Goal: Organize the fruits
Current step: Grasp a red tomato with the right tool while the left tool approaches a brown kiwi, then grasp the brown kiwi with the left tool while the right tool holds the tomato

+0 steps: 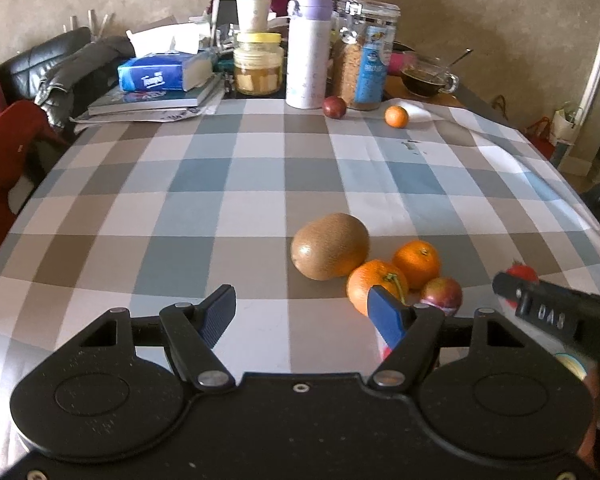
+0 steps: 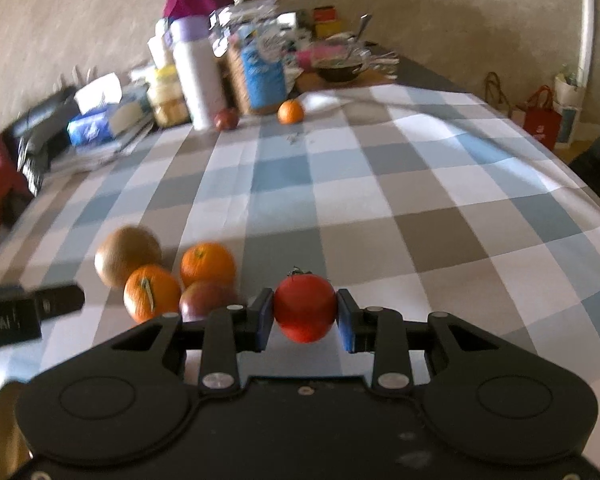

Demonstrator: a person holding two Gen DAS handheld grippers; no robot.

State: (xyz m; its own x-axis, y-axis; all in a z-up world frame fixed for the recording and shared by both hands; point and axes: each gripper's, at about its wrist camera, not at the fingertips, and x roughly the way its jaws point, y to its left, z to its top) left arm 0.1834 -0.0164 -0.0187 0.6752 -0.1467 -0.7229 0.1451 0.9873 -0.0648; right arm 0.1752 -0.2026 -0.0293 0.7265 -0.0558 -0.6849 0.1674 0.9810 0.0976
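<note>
My right gripper [image 2: 305,314] is shut on a red tomato [image 2: 305,307], its blue pads pressing both sides, just above the checked tablecloth [image 2: 380,200]. Left of it lies a cluster of fruit: a brown kiwi [image 1: 330,246], two oranges [image 1: 376,286] [image 1: 416,262] and a reddish round fruit [image 1: 442,294]. My left gripper [image 1: 300,300] stands open near the cluster with nothing between its fingers; its right finger overlaps the near orange in view. At the far end of the cloth sit a dark red fruit [image 1: 334,107] and a small orange [image 1: 396,116].
Along the table's far edge stand a white and lilac flask [image 1: 309,52], a glass jar [image 1: 366,56], a yellow-lidded jar [image 1: 259,64], a tissue pack [image 1: 156,74] on books, and a glass cup [image 1: 428,74]. Chairs stand at the left. Bags sit on the floor at the right.
</note>
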